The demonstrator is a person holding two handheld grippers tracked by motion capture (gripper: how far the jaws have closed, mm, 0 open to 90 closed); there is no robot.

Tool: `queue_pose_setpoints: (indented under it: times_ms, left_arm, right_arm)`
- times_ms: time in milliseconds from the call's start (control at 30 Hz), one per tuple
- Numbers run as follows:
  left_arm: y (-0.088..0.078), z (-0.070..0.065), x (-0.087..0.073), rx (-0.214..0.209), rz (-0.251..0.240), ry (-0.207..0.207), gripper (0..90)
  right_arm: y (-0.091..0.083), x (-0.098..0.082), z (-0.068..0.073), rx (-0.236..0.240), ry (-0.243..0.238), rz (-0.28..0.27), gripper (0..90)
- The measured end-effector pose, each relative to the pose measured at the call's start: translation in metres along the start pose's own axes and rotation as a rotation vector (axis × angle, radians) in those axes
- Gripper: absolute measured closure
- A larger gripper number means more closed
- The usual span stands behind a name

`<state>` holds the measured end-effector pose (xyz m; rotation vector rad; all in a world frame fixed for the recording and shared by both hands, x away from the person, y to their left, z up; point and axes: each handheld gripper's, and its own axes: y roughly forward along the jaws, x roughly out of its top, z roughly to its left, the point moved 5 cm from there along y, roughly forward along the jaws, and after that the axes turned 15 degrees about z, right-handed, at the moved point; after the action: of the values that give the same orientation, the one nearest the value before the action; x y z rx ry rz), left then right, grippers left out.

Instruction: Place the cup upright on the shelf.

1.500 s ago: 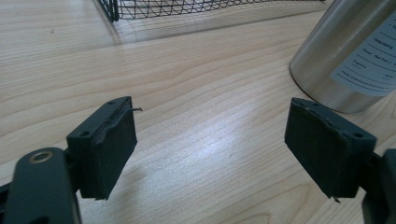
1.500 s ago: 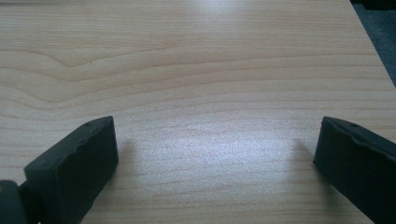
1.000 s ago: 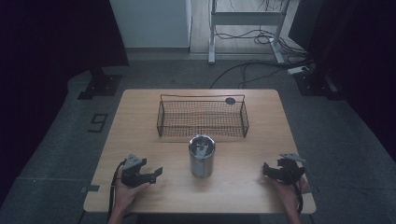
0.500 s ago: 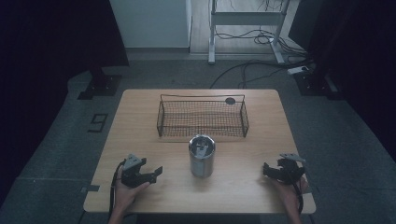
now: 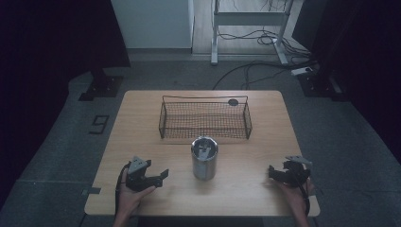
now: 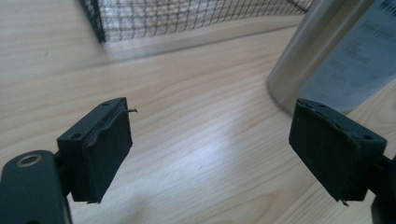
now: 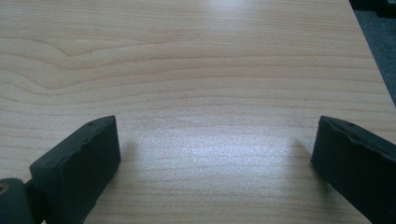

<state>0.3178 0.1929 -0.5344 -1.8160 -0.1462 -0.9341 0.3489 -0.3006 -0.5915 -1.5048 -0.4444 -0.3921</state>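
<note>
Dim room, grey floor with cables at the far side; wooden bench at centre. Steel canister: upright at bench middle, just near of the wire basket; its top contents too dark to make out from above. Left gripper view cuts it off at the right edge but shows a printed label, text unreadable, and a corner of the basket mesh. Left tool: near-left, jaws apart, just been opening, nothing between them. Right tool: near-right, jaws spread wide over bare wood, well apart from the canister. Small dark disc beyond the basket, unidentifiable.
</note>
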Motion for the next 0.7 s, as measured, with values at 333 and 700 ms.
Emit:
queue_pose_setpoints:
  times_ms: [333,700]
  left_arm:
    - [-0.005,-0.017,0.019,-0.047,-0.011,0.044,12.4]
    - [0.002,-0.035,0.026,-0.083,0.008,0.074,11.6]
  right_arm:
    - [0.0,0.0,-0.001,-0.01,0.014,-0.002,1.3]
    - [-0.001,-0.001,-0.002,-0.02,0.026,-0.008,3.3]
